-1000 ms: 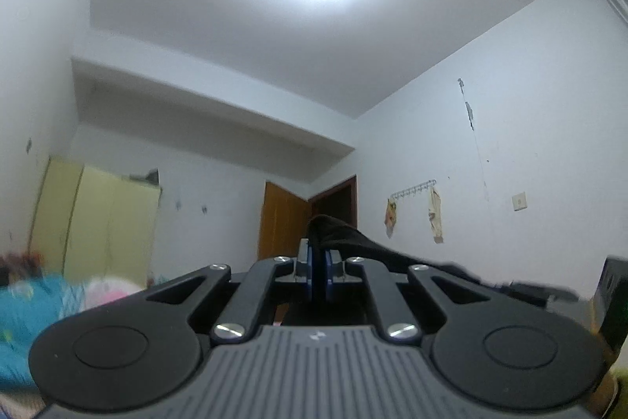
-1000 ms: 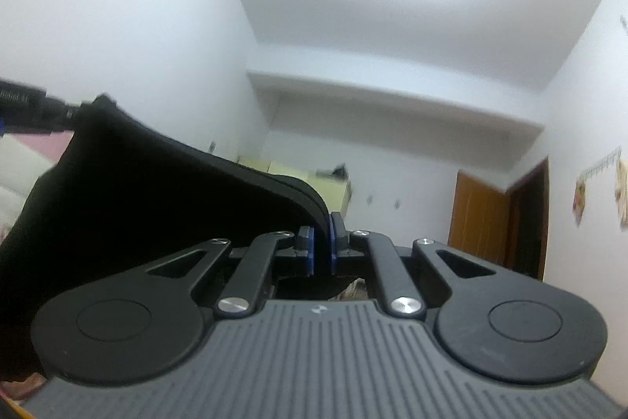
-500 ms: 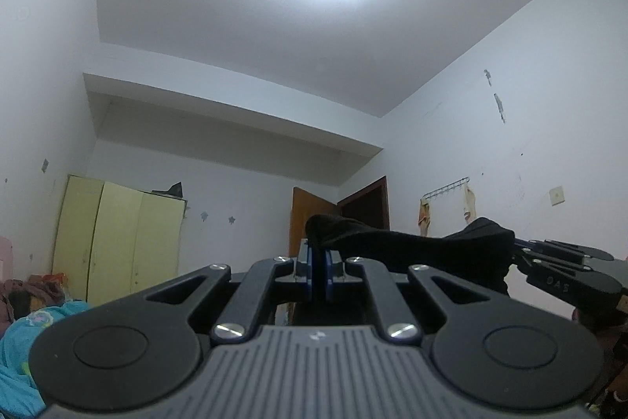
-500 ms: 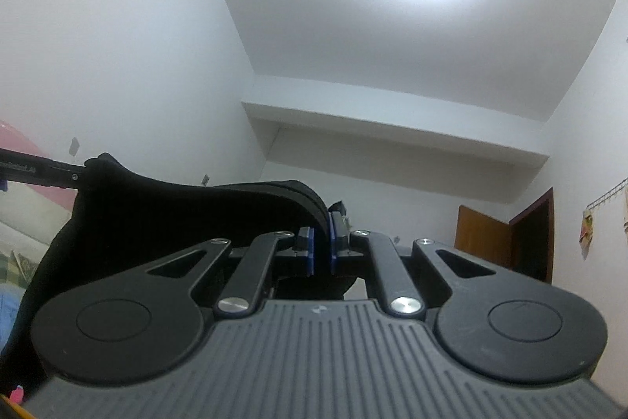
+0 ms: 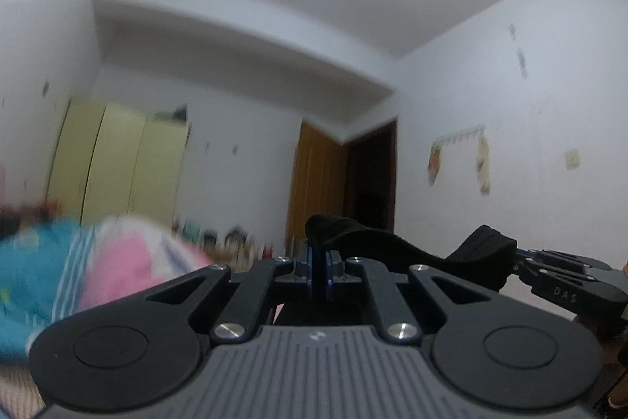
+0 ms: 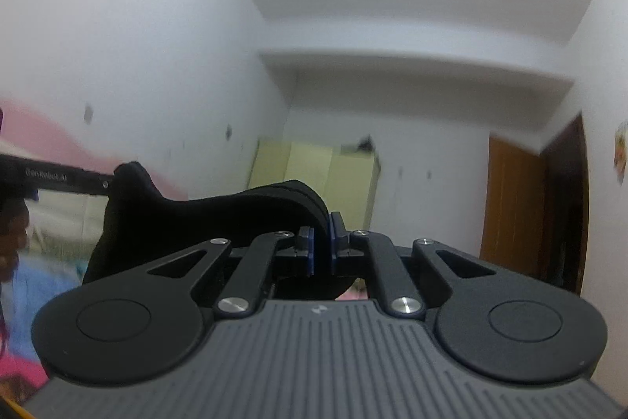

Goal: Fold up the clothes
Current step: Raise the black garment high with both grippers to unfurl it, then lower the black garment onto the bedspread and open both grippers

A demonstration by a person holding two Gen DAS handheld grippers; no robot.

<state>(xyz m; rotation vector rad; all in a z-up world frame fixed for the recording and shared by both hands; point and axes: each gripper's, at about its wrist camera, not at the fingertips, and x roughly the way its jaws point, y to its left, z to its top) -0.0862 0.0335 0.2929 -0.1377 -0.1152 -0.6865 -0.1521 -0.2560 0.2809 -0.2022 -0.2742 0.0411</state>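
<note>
Progress: we hold one black garment [image 5: 376,246] in the air, strung between the two grippers, cameras tilted up at walls and ceiling. Left gripper [image 5: 318,271]: jaws closed on one end of the garment, cloth bunched above the blue pads. Right gripper [image 6: 322,250]: jaws closed on the other end, several layers stacked at the pinch. The span between sags in a shallow dip, so it isn't pulled taut.

How folded it is, we can't tell. The layers at the right pinch suggest at least a doubled edge, but the garment's lower part is hidden behind the gripper bodies. No laying surface in view either, so no edge or corner to place it against. What's left, by our judgement: get it down flat and finish or confirm the folds.

Count, big to small:
- wardrobe [image 5: 117,160]: 1, yellow, three doors
- door [image 5: 314,183]: 1, brown
- bedding [image 5: 98,262]: blurred pink and blue pile, count unclear
- garment: 1
- grippers: 2
</note>
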